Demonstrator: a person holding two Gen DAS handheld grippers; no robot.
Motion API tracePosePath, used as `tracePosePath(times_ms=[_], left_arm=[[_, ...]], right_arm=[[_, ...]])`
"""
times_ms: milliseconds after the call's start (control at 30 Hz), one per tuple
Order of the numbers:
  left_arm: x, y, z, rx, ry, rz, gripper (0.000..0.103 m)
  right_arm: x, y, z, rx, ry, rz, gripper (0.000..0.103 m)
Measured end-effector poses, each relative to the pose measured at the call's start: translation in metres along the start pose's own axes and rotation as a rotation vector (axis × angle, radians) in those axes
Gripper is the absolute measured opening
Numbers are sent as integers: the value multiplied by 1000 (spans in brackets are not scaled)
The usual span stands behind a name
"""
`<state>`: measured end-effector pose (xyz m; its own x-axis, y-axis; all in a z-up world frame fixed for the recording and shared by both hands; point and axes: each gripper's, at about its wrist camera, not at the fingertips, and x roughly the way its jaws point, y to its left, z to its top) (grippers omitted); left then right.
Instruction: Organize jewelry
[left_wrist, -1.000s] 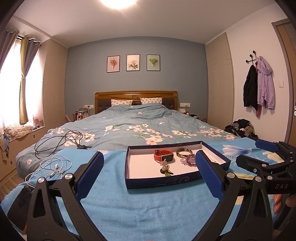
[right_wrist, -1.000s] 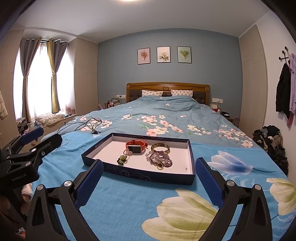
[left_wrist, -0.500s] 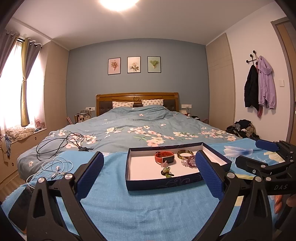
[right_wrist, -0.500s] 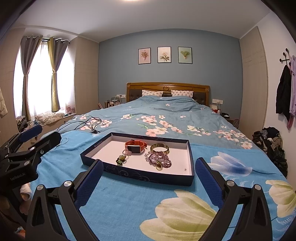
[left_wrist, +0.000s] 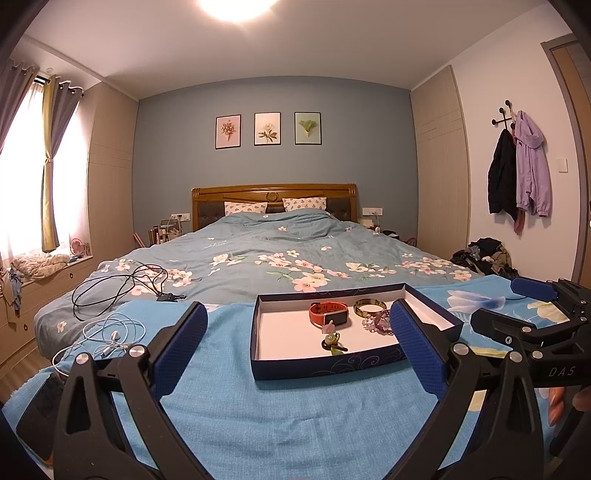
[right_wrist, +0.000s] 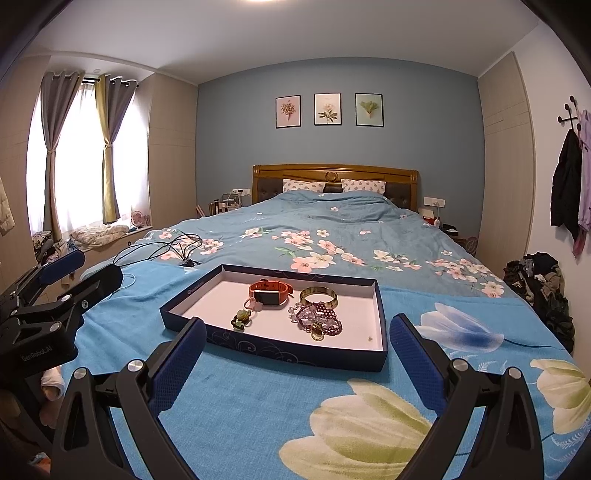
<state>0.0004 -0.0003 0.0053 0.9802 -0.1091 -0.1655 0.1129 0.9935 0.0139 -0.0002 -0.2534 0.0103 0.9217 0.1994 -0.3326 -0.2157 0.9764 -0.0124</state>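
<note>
A shallow navy tray (left_wrist: 325, 365) with a white floor sits on the blue blanket. It holds an orange watch (left_wrist: 328, 314), a gold-green bangle (left_wrist: 370, 306), purple beads (left_wrist: 376, 325) and a green charm (left_wrist: 332, 341). My left gripper (left_wrist: 297, 317) is open and empty, just short of the tray's near wall. My right gripper (right_wrist: 297, 328) is also open and empty before the tray (right_wrist: 295, 352). The right wrist view shows the watch (right_wrist: 269, 291), bangle (right_wrist: 318, 297), beads (right_wrist: 317, 317) and charm (right_wrist: 241, 318). Each gripper appears in the other's view: right gripper (left_wrist: 517, 306), left gripper (right_wrist: 74, 273).
Black cables (left_wrist: 122, 288) and white earphones (left_wrist: 107, 332) lie on the bed left of the tray. A dark phone (left_wrist: 40, 402) rests at the blanket's left edge. A pile of clothes (left_wrist: 484, 254) sits on the floor at the right. Fingers of a hand (left_wrist: 554, 402) hold the right gripper.
The left wrist view has tipped up very slightly. Both grippers stay open, and nothing in the tray has moved.
</note>
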Motion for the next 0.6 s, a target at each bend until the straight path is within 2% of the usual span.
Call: tracePosePath(times_ms=[600], left_arm=[[1,1,-2,-1,1,-1,97]], right_arm=[[1,-1,0,8,6,0,96]])
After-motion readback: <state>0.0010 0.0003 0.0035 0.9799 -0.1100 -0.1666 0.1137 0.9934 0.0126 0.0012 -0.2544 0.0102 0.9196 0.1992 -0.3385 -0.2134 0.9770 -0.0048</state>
